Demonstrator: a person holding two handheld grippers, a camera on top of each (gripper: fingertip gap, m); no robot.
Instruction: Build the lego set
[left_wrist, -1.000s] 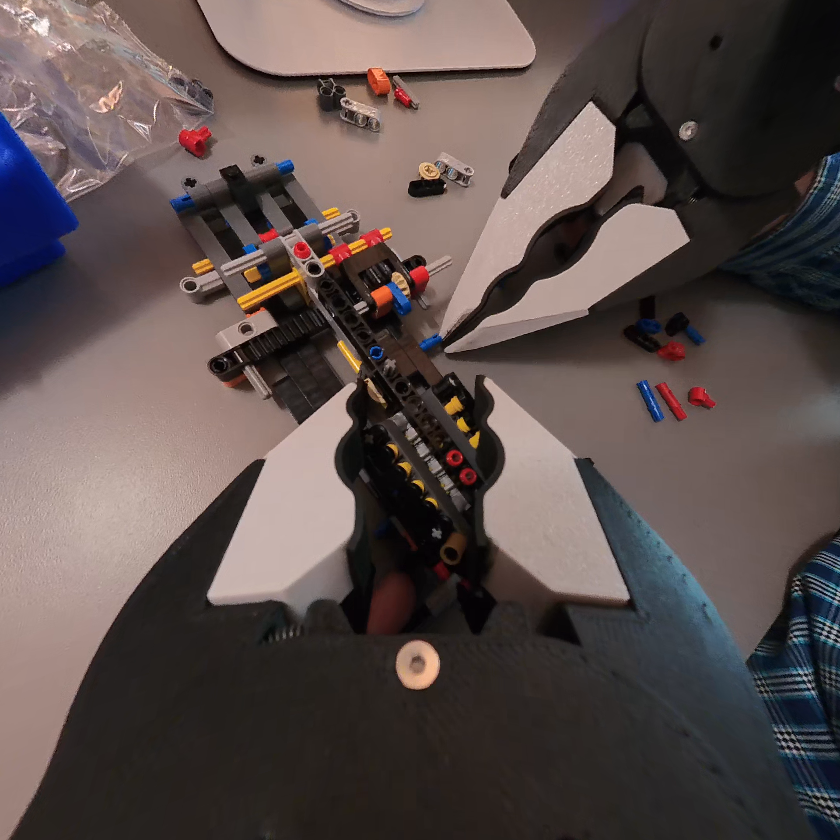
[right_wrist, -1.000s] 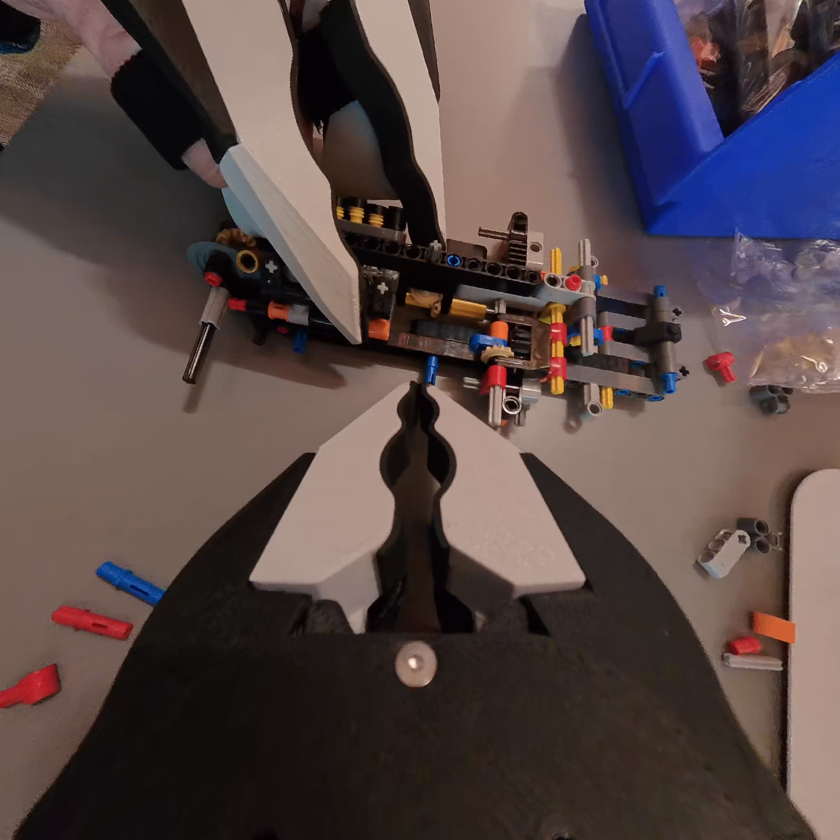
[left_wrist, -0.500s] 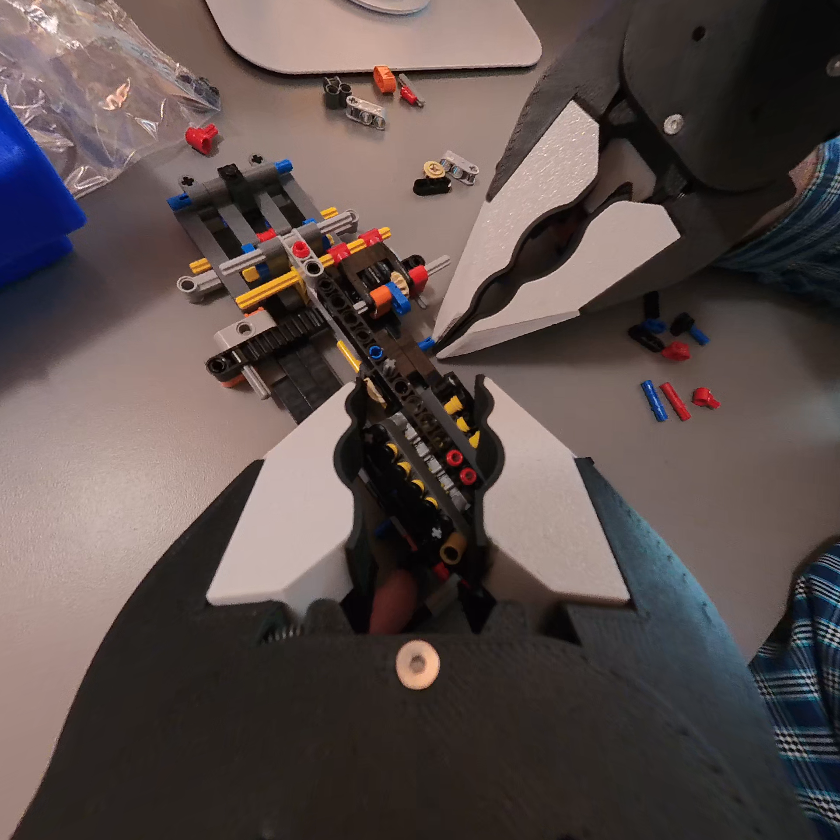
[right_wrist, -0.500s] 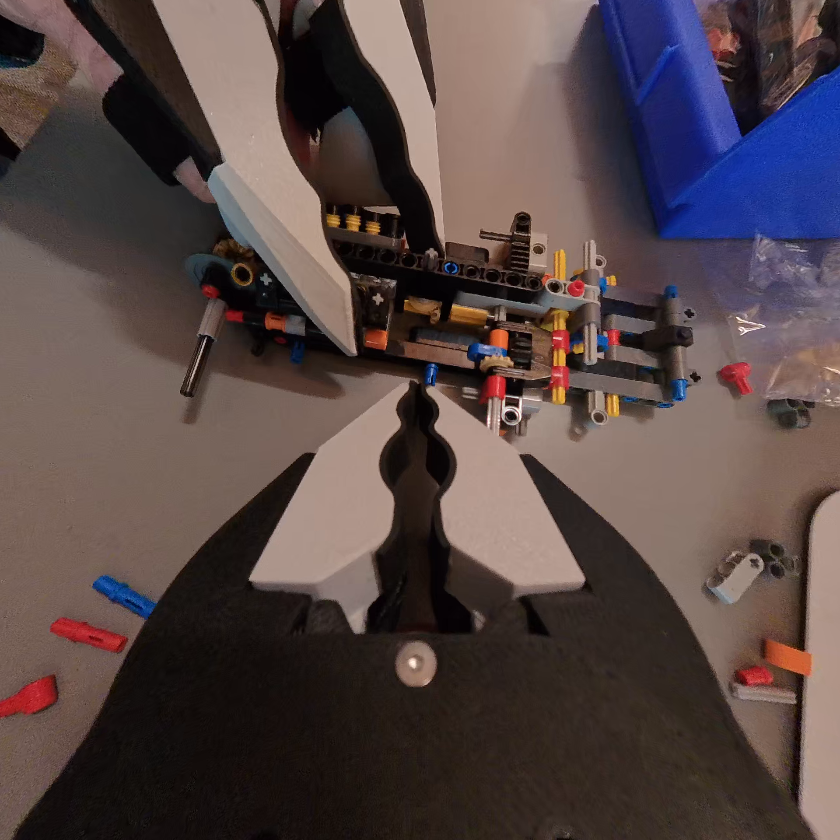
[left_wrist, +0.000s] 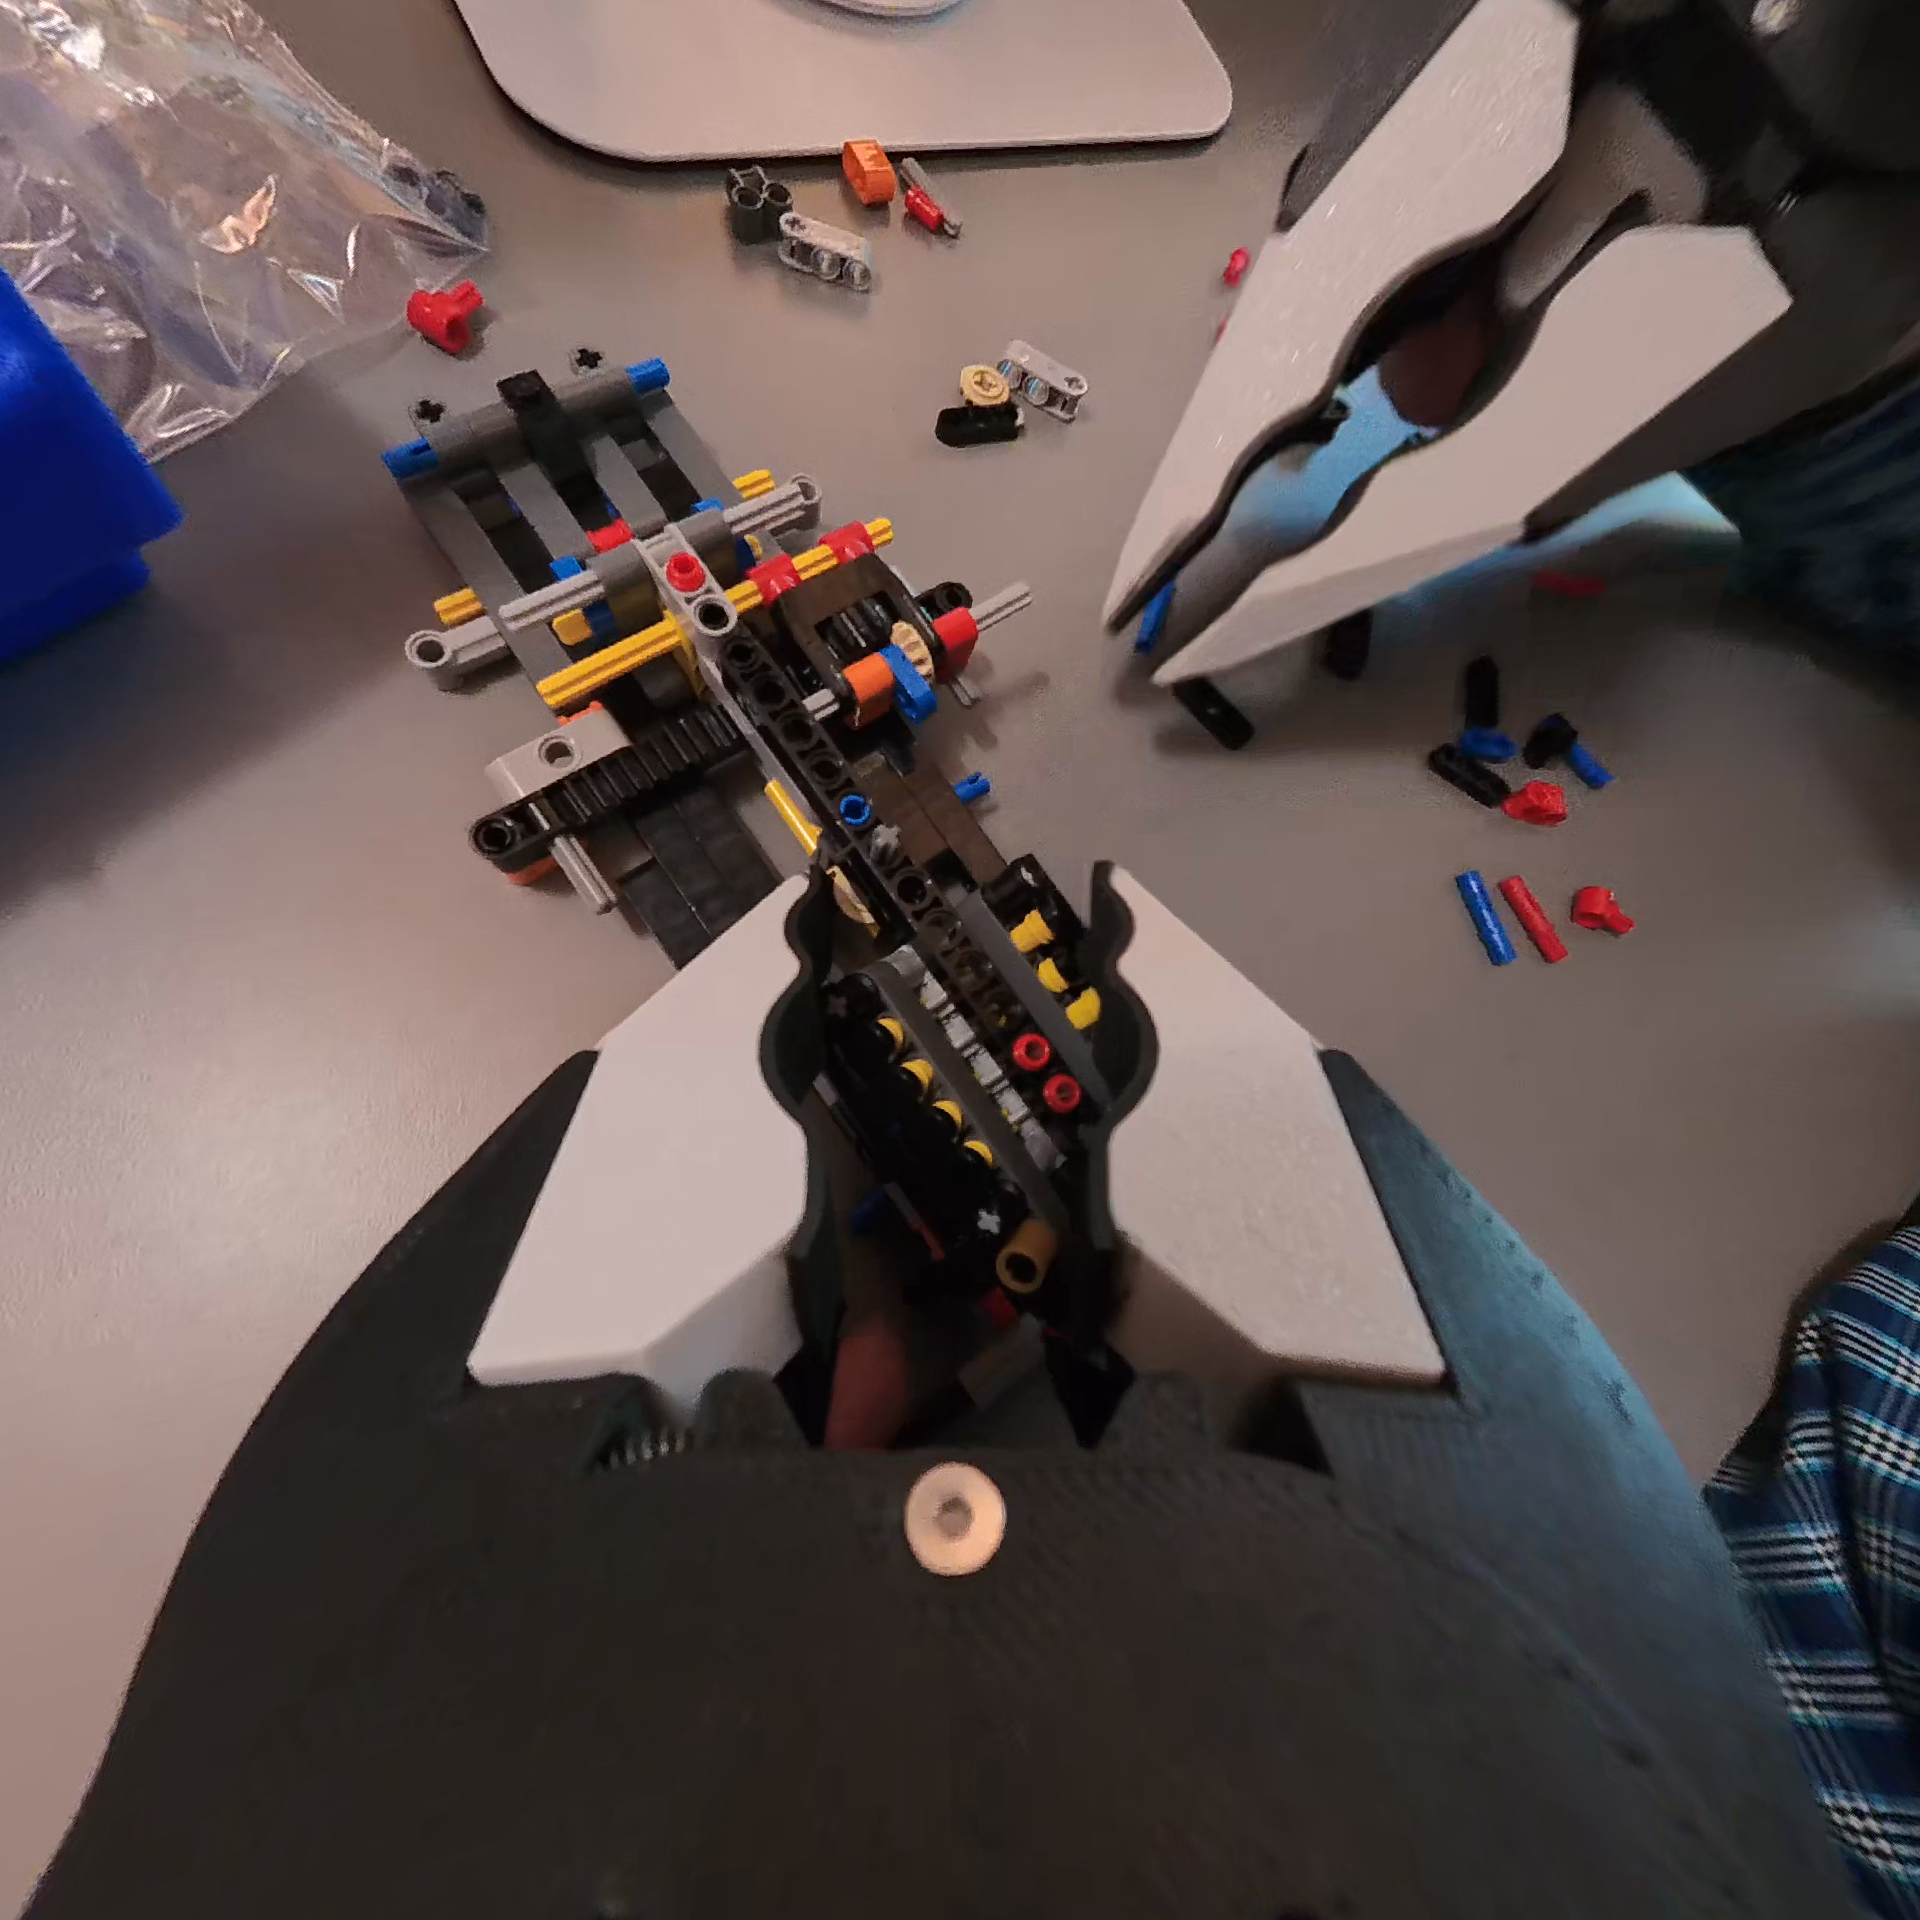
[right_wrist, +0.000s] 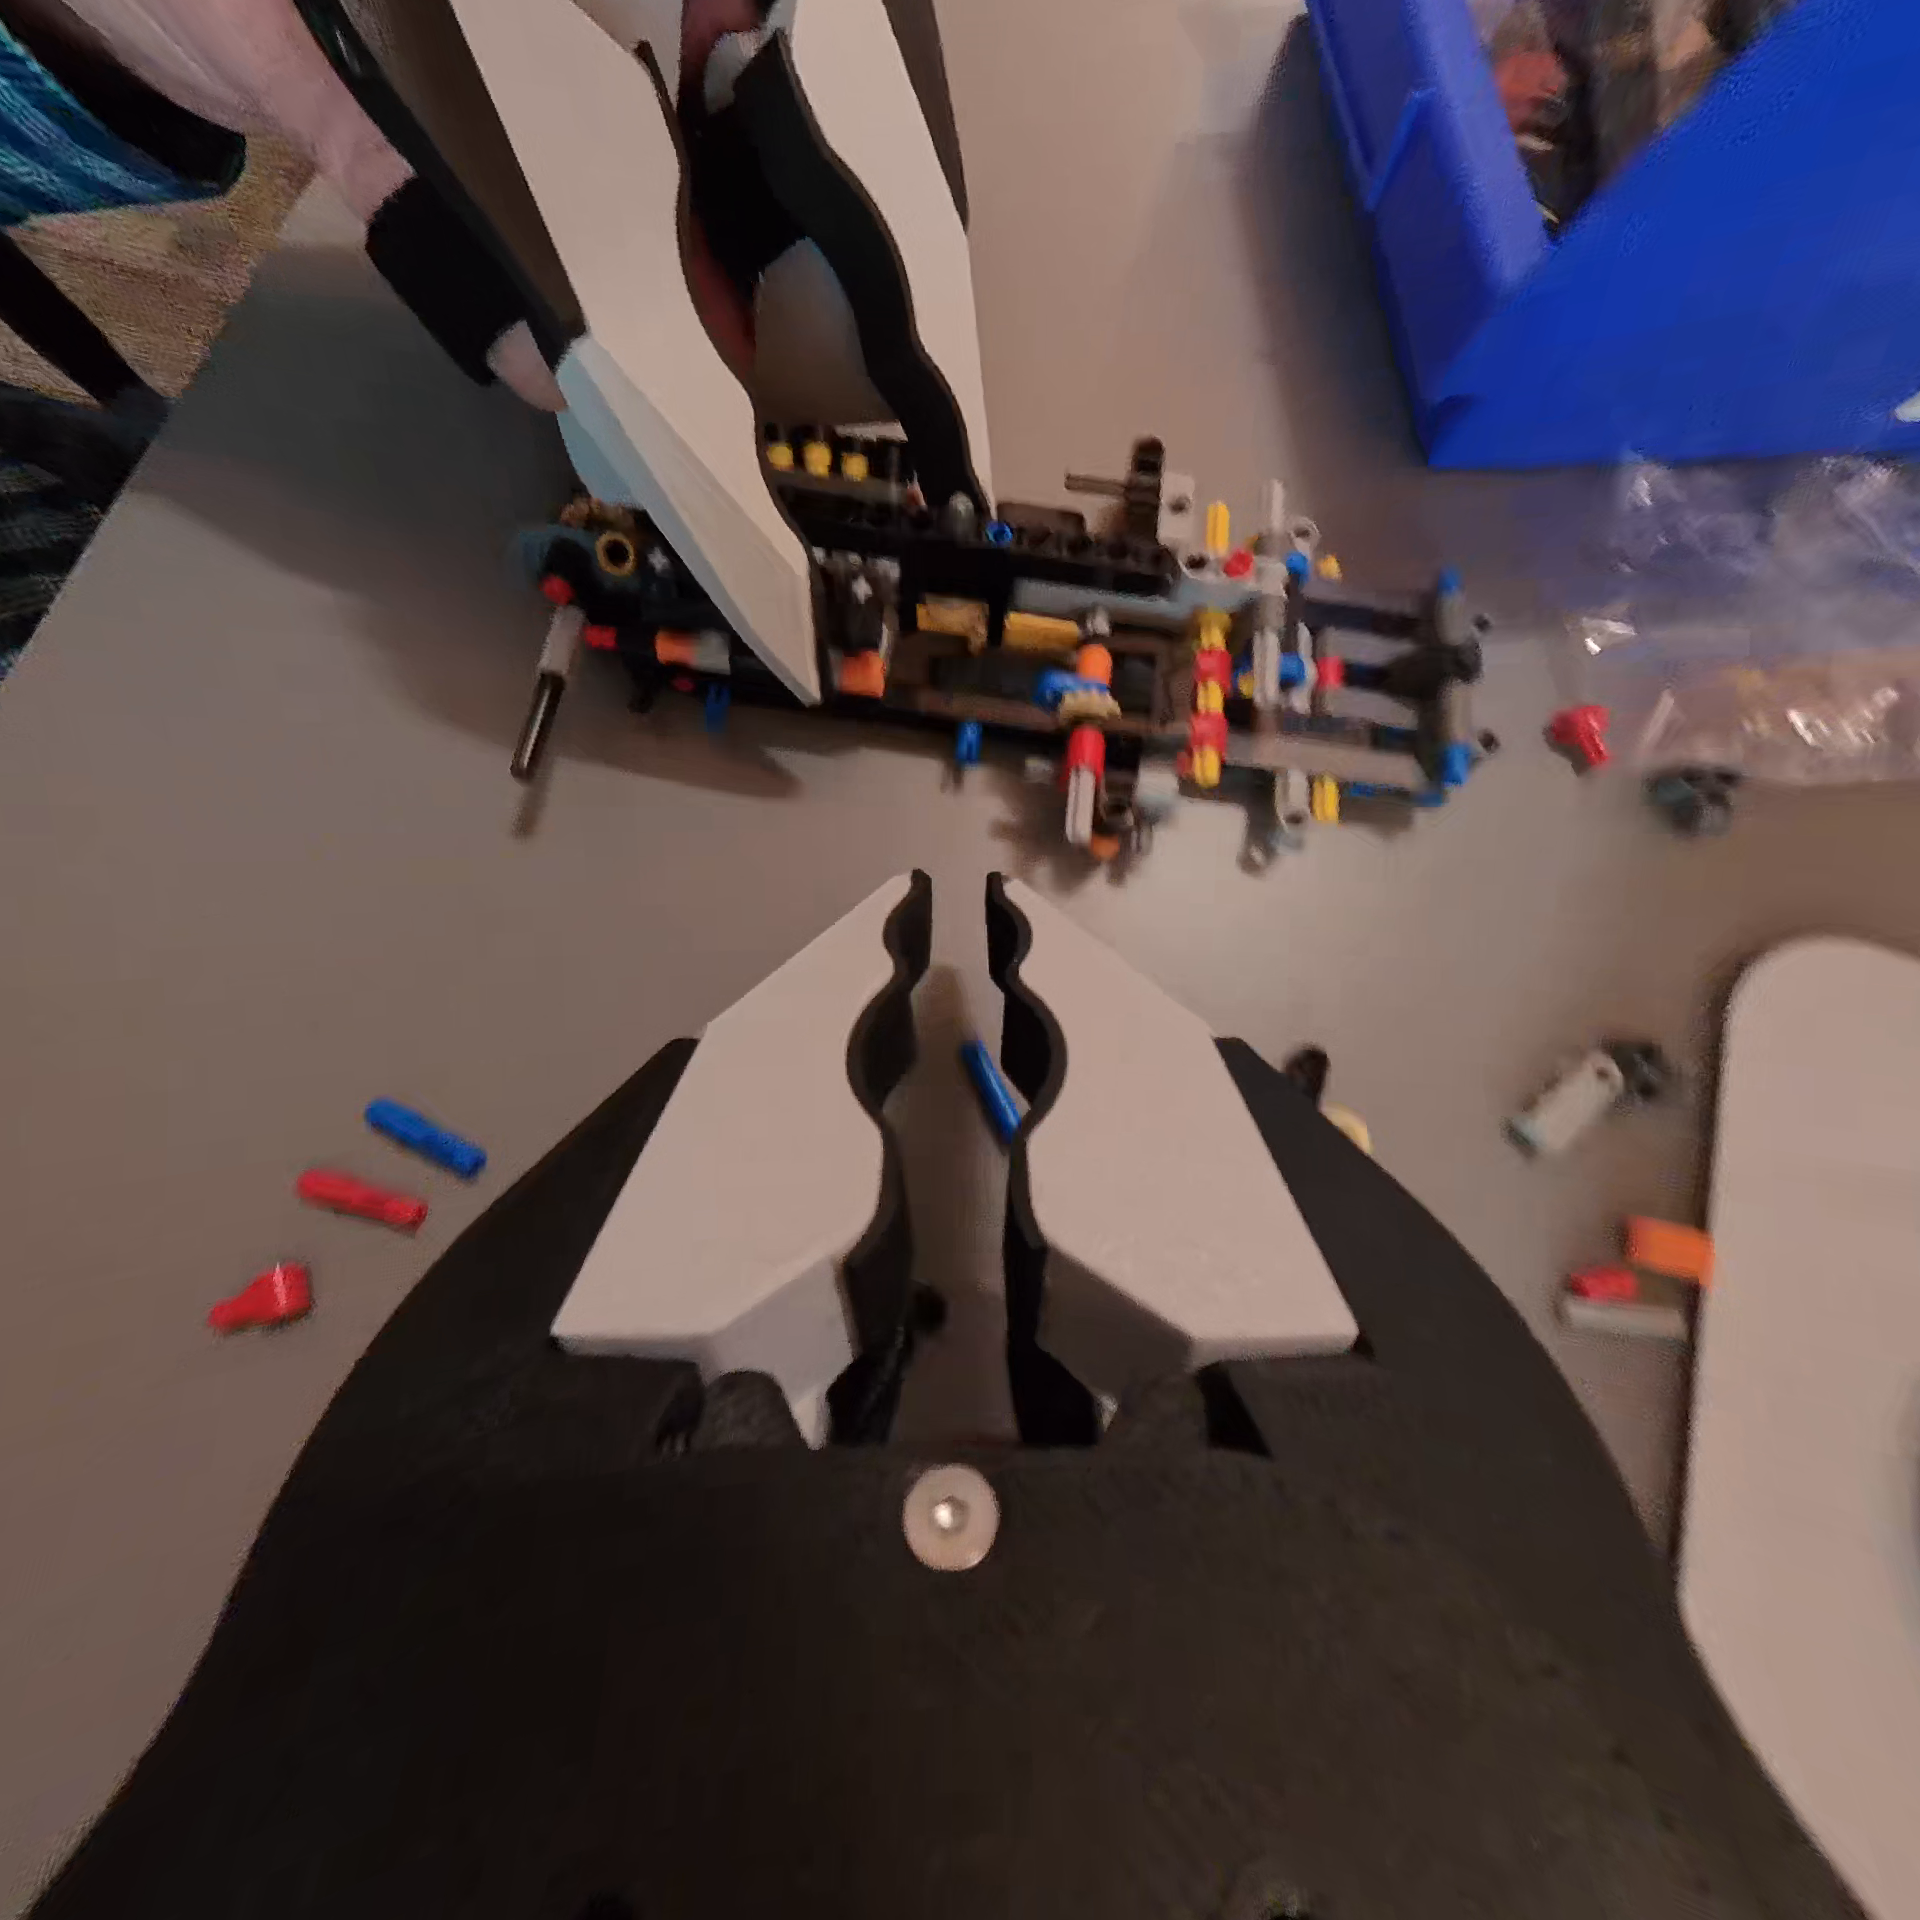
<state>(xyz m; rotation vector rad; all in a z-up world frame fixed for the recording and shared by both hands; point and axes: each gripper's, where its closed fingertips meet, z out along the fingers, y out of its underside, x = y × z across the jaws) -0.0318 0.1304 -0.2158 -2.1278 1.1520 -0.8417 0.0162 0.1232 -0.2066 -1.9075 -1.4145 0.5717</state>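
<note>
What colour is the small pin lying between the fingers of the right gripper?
The pin is blue; the right wrist view shows it best.

We look down along the left gripper's fingers (left_wrist: 1195, 1091), close over one end of the lego build (left_wrist: 665, 623) on the grey worktop (left_wrist: 260, 1039). Our right wrist view faces the build (right_wrist: 1091, 644) side-on from slightly farther back. Both views share it.

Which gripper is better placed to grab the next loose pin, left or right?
Right. The left gripper is shut on the lego chassis, steadying it; the right gripper is open above a loose blue pin.
</note>
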